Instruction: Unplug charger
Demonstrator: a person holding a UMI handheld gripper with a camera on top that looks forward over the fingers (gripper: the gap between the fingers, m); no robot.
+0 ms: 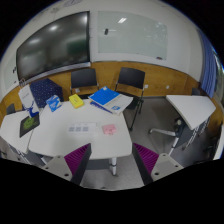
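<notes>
Tool fingers spread wide and empty, white table just ahead, charger not discernible among small items.

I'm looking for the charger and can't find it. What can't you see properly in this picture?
- Charger and socket: too small to pick out on the white table, gripper view.
- Small items mid-table: too tiny to name.
- Blue box: label unreadable.
- Gripper: fingers open, holding nothing.
</notes>
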